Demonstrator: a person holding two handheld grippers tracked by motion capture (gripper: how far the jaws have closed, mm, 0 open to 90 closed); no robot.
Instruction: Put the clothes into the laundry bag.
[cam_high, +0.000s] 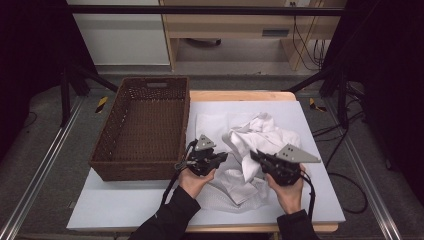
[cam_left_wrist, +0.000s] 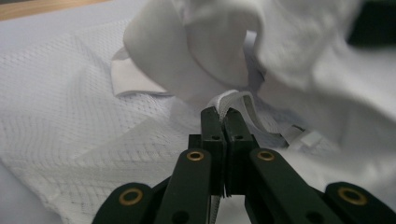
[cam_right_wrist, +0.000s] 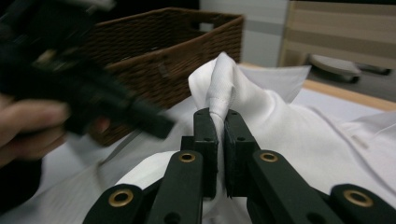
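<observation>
Cloth fills both my claws. My left claw (cam_left_wrist: 223, 114), nearest the front edge of the tabletop (cam_high: 100, 210), is clamped tight on a thin white strip at the edge of the shirt (cam_high: 260, 145), low against the mesh fabric that lies flat there. My right claw (cam_right_wrist: 219, 116) sits a little further right and is pinched shut on a raised fold of the same shirt, the seam standing up between its pads like a small peak. The shirt itself lies crumpled across the middle and right half of the tabletop, its bulk stretching away from me toward the far edge. Beyond my left hand, at the left far corner, stands the brown wicker basket (cam_high: 145, 127), with nothing in it that I can see. I judge that the basket is the goal: it lies left of and beyond both claws, and my left claw is the nearer one to its rim, so the bundle would have to swing leftward and up over that wall.
</observation>
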